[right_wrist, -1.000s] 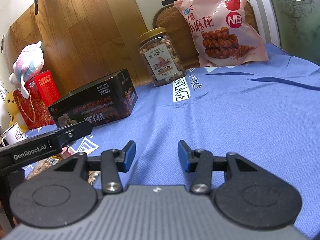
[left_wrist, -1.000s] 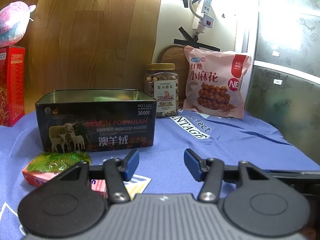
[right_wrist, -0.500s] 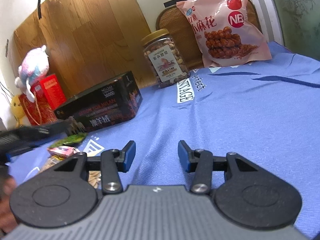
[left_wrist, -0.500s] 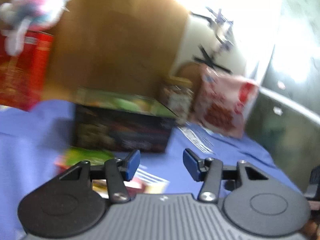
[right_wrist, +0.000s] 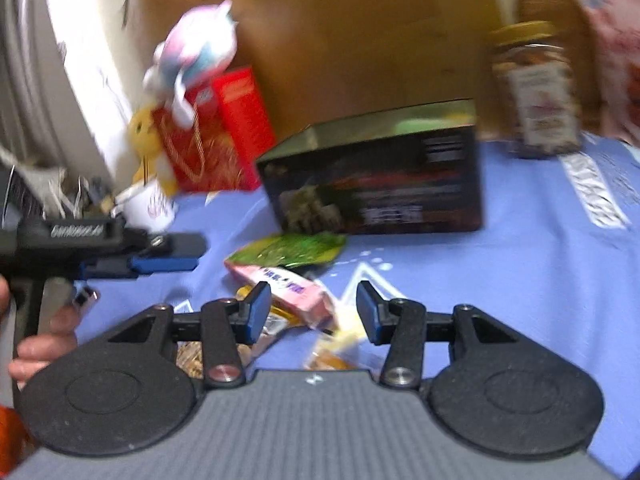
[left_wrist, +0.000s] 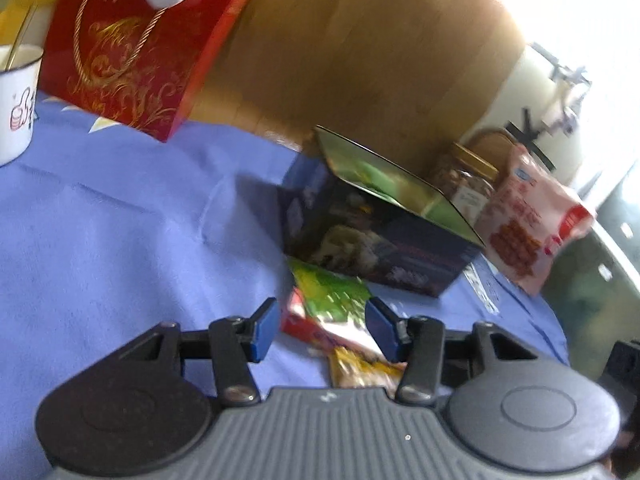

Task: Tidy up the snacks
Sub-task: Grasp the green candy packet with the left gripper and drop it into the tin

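Note:
An open black tin box (left_wrist: 380,228) (right_wrist: 376,184) stands on the blue cloth with something green inside. In front of it lies a pile of small snack packets: a green one (left_wrist: 328,288) (right_wrist: 288,250), a pink one (right_wrist: 280,284) and yellow ones (left_wrist: 360,368) (right_wrist: 332,352). My left gripper (left_wrist: 322,326) is open and empty just above the pile. My right gripper (right_wrist: 310,310) is open and empty, with the pink packet between its fingers in view. The left gripper also shows in the right wrist view (right_wrist: 160,260).
A red gift bag (left_wrist: 132,52) (right_wrist: 208,140) with plush toys (right_wrist: 196,56) stands at the back left beside a white mug (left_wrist: 16,104) (right_wrist: 150,202). A nut jar (left_wrist: 464,184) (right_wrist: 536,92) and a pink snack bag (left_wrist: 528,228) stand behind the tin, right.
Both grippers swung left and tilted down toward the packet pile in front of the tin. Both stayed open and empty.

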Demonstrator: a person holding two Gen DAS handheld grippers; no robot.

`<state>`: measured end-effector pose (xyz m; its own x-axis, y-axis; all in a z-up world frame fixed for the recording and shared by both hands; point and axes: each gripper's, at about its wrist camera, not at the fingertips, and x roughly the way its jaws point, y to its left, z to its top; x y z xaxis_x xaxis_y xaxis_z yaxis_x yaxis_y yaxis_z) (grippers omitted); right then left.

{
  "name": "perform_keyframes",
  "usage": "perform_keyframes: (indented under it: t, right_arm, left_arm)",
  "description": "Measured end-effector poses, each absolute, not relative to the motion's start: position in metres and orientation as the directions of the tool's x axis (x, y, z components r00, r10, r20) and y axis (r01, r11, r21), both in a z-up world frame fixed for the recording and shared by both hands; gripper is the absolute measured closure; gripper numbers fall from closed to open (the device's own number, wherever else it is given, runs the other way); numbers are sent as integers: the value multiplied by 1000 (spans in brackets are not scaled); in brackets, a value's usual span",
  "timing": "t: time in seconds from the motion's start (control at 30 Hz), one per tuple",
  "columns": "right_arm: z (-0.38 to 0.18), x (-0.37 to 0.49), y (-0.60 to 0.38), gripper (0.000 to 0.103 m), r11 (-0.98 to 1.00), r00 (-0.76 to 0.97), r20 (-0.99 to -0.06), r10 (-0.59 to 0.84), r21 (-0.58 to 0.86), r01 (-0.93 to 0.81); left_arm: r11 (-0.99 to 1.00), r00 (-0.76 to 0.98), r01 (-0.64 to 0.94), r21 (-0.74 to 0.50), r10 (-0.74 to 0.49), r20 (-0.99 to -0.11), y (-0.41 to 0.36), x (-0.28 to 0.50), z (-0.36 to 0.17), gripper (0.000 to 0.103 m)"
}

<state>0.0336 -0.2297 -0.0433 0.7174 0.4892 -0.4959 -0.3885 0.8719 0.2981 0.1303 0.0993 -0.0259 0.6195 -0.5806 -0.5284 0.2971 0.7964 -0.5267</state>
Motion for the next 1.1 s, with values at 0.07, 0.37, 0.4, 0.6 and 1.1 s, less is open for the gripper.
perform_keyframes:
  t: [0.07,0.37,0.4,0.6,1.1]
  right_arm:
    - [-43,50,-224,53,864,695,-515,502,328,-382]
    - [-76,111,-236,75,690,539,-515,667,700,-185]
    - [-77,105,-237,78,681,551,-496,671,706,-194]
    - [-49,67,-231,86,701,613,-425,666,637,-321]
    - [3,128,-246,72,862,787,-441,432,458,-216]
  left_arm:
    - [790,617,288,-541,-585,-526,102,144,-27,56]
    - [739,496,289,-609,-660,-565,79,167,-52,85]
    - [743,506,298,-599,-655,-562,79,163,-50,87]
    - [728,543,347,-591,-670,-507,87,133,-27,88]
    - [830,657,366,-421,-551,-515,21,209,27,80]
